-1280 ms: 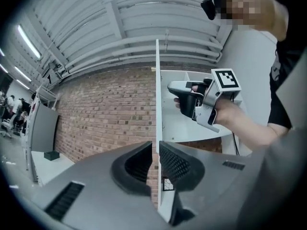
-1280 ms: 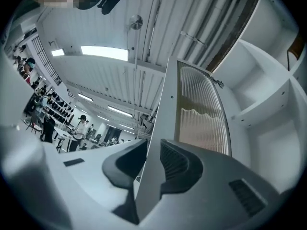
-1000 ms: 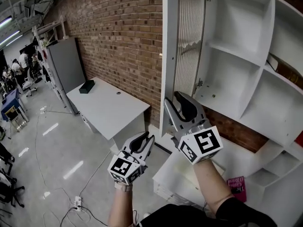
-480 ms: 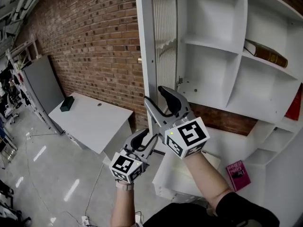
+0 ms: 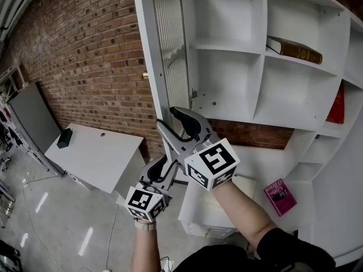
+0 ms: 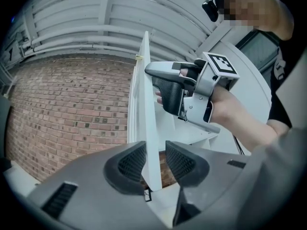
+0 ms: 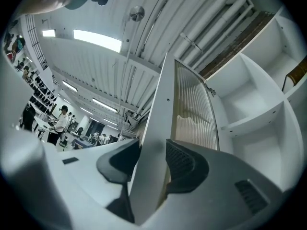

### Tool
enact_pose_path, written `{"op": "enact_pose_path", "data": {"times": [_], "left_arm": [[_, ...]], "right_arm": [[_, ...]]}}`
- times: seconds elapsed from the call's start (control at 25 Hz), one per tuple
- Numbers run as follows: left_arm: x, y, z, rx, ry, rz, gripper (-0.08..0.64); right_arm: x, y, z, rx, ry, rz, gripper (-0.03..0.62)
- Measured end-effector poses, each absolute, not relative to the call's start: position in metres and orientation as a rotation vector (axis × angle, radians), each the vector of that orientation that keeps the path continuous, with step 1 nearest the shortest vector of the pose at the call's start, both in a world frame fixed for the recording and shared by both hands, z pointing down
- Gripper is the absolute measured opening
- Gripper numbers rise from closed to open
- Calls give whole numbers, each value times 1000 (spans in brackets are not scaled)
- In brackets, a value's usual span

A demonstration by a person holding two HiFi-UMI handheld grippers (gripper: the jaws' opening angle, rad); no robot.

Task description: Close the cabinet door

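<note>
the cabinet door [image 5: 146,61] has a smooth matt white frame and a ribbed translucent panel [image 5: 170,44]; the brick wall [image 5: 85,50] is rough.

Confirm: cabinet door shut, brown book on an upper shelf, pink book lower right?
Wrong on the door: the head view shows the cabinet door standing open. The brown book on an upper shelf and the pink book lower right are correct.

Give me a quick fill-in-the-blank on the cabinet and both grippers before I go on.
The cabinet door stands ____.
The left gripper and the right gripper each have the door's ____ between their jaws.
The book lying on the upper shelf is ____.
Missing words: open; edge; brown.
Both grippers' jaws have just been closing.
</note>
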State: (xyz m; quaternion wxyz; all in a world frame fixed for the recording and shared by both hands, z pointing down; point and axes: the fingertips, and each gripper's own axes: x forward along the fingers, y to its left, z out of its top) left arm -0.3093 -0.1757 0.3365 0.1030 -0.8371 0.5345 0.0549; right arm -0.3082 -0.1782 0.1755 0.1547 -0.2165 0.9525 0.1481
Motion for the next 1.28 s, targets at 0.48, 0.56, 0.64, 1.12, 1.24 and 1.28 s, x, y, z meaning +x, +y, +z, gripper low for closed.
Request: {"op": "enact_pose_path", "data": {"times": [0.48,0.56,0.64,1.12,1.24,1.28], "left_arm": [[-270,-178,338,-2503,1578,229,89],[-260,-179,336,-2508,1583,235,89],[-250,-182,336,-2506,1577,236,89],[-189,-195,337,-2537,1507,217,89],[-176,-204,337,-2551,1484,222,89],[-171,-207,337,-2552,1477,219,89]], "right_arm": [[-263,-173,178,-572,2736,408,118],[-253,-174,177,-560,2734,403,112],[-244,-176,177,-553,2729,402,107],[-182,-190,180,-543,2705,371,89],[-168,-199,178,-551,2701,357,87],[-163,-203,178,-555,2700,355,87]]}}
